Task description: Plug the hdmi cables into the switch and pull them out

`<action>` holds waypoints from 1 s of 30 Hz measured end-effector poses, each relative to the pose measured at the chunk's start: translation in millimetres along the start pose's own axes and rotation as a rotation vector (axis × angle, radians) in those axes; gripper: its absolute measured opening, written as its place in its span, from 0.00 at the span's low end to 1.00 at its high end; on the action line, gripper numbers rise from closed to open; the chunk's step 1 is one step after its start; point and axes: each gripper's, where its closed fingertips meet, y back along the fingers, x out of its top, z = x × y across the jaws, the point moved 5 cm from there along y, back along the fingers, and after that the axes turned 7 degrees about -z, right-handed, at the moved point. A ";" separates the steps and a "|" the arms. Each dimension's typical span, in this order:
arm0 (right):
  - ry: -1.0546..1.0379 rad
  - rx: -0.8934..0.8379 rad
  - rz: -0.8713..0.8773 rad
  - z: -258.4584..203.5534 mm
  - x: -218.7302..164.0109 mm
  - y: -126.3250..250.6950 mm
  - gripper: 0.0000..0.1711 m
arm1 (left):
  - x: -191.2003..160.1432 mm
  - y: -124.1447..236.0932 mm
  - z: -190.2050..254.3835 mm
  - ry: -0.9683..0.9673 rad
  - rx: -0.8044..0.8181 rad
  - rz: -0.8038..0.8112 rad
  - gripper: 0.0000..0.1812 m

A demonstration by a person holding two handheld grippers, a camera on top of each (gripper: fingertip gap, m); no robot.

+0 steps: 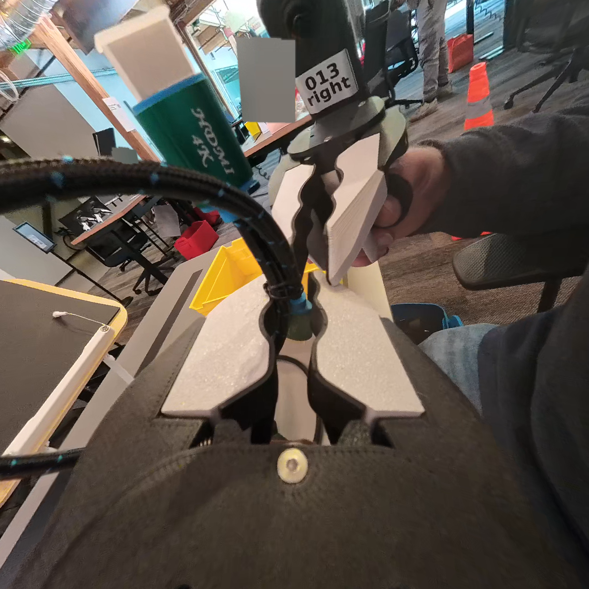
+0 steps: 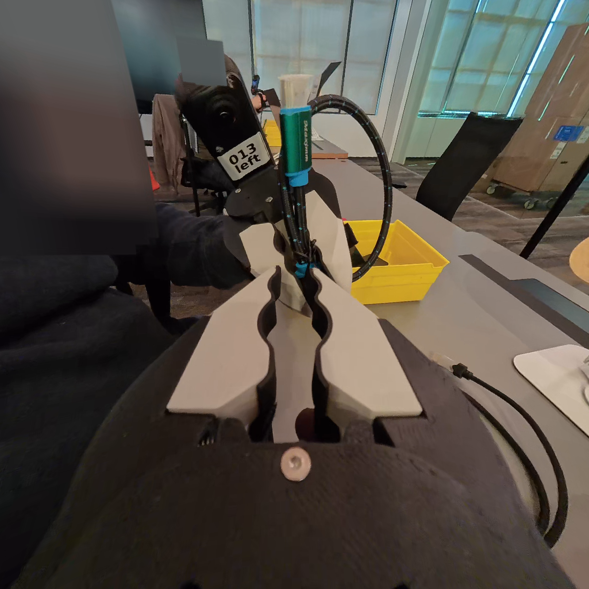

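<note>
Cable, black braided and bundled by a tie, hung looped in the air near you above the grey table, one green plug capped and pointing up, likely so you could pick a free end. Your left gripper pinched the bundle at its second plug. Your right gripper, jaws narrowly parted, closed on nothing beside it; one yellow bin sat farther off.

Left claw clamps braided HDMI cable bundle.
</note>
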 end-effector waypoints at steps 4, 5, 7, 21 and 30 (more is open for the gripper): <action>-0.039 0.005 0.014 2.2 -1.1 -2.2 0.08 | -0.9 -0.1 0.4 -0.025 0.007 -0.022 0.09; -0.045 0.005 0.017 2.7 -2.2 -2.3 0.08 | -1.7 -0.5 0.8 -0.033 0.008 -0.031 0.09; -0.054 0.001 0.013 3.2 -3.2 -2.8 0.08 | -3.2 -1.0 1.1 -0.047 0.014 -0.046 0.09; -0.082 -0.024 0.009 6.0 -4.8 -2.7 0.07 | -4.1 -2.2 -0.1 -0.088 0.069 -0.072 0.09; -0.055 0.041 0.053 7.3 -9.5 -5.3 0.06 | -7.6 -1.8 1.8 -0.070 0.024 -0.072 0.09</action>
